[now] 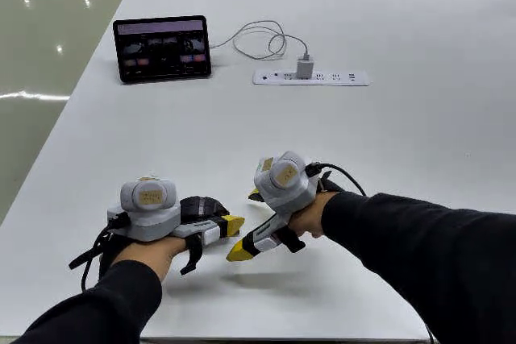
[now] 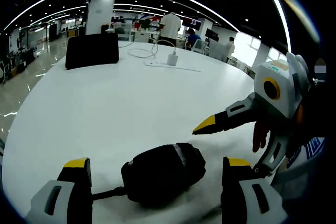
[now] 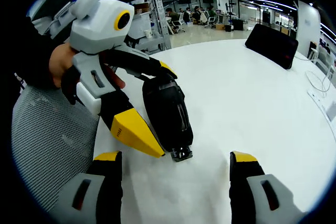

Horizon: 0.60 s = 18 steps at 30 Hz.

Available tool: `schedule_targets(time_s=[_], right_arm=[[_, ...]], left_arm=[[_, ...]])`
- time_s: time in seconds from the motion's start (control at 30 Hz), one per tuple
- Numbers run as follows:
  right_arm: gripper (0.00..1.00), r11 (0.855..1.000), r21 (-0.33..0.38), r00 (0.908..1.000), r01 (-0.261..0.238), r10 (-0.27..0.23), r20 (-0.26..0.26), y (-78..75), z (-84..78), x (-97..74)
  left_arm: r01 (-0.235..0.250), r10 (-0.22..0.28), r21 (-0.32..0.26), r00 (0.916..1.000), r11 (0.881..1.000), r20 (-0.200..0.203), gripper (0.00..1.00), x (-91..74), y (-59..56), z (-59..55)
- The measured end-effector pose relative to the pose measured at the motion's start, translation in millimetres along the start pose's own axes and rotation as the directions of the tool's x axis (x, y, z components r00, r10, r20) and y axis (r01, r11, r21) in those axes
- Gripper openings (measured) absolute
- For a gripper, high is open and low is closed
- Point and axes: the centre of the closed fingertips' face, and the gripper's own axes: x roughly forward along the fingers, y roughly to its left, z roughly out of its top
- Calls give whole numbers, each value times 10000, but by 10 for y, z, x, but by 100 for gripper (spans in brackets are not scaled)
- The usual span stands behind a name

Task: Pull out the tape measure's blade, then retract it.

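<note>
A black tape measure (image 1: 201, 207) lies on the white table (image 1: 387, 134) near its front edge. My left gripper (image 1: 222, 215) stands open around it. In the left gripper view the case (image 2: 163, 174) sits between the yellow-tipped jaws with a gap on each side, and its wrist strap (image 2: 107, 193) trails to the left. My right gripper (image 1: 247, 223) is open and points at the case from the right. In the right gripper view the tape measure (image 3: 168, 111) shows its metal blade hook (image 3: 181, 154), which lies between my right gripper's (image 3: 176, 158) jaws, untouched. No blade is drawn out.
A dark tablet (image 1: 162, 47) stands at the back left. A white power strip (image 1: 310, 77) with a charger and a looped cable (image 1: 262, 38) lies behind the middle. The table's left edge (image 1: 72, 126) drops to a glossy floor. A mesh chair (image 3: 47, 145) is beside me.
</note>
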Motion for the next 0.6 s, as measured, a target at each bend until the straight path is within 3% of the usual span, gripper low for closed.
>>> schedule_targets(time_s=[0.4, 0.47, 0.53, 0.6], right_arm=[[100, 9970, 724, 9984, 274, -308, 463, -11, 10, -149], [100, 9959, 860, 9977, 269, -320, 594, 16, 12, -205], [100, 9952, 929, 9975, 322, -379, 604, 35, -17, -254], [100, 9948, 919, 9966, 430, -492, 668, 54, -47, -316]], left_arm=[[246, -252, 552, 9996, 9982, 101, 100, -123, 80, 30], [396, -412, 772, 9990, 9962, 192, 100, -146, 61, 40], [864, -860, 665, 9963, 9940, -87, 96, -172, -5, -19], [1085, -1103, 990, 9938, 9892, 131, 98, -204, -49, -7]])
